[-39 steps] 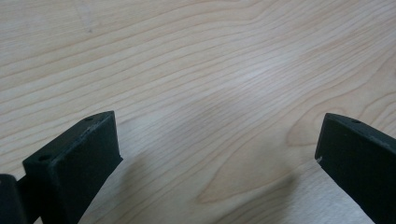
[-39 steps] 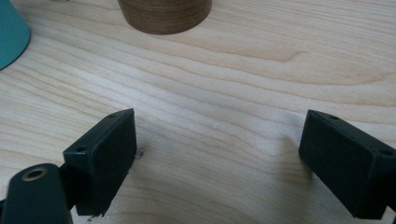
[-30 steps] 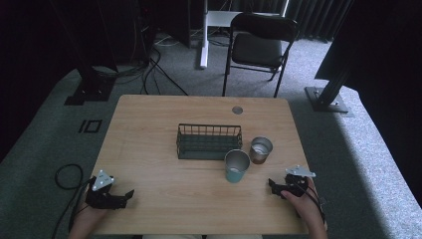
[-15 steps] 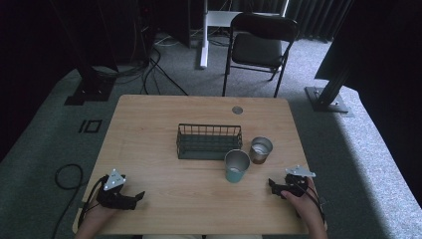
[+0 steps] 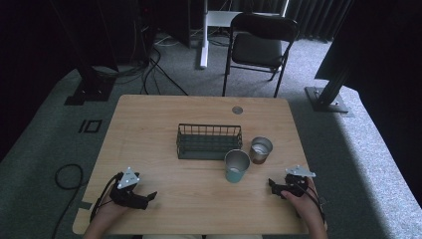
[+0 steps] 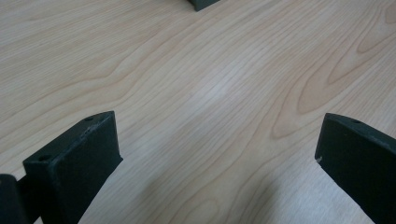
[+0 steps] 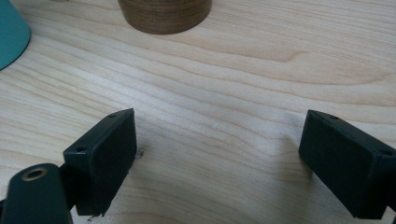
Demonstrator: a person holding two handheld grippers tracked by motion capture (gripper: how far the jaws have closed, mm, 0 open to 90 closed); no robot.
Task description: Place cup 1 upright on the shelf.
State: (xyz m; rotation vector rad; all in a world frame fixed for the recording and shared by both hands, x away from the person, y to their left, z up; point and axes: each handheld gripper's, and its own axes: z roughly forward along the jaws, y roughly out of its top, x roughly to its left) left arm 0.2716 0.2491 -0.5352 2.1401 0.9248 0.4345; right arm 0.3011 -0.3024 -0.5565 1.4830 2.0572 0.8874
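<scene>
the high view looked down and forward toward 12 o'clock over the whole table (image 5: pixel 149 129); both gripper views skimmed its wood closely, the right one sharing the teal cup (image 7: pixel 10 32).

— What's on the wooden table (image 5: pixel 164 129)?
— A wire basket (image 5: pixel 209 141) at the centre; a teal cup (image 5: pixel 236 166) and a brown cup (image 5: pixel 261 150) toward its right edge.

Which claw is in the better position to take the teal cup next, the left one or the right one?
Probably the right claw. It rests open on the table close beside the teal cup, which its own view shows just ahead. The left claw, also open, lies farther away near the front left corner.
</scene>
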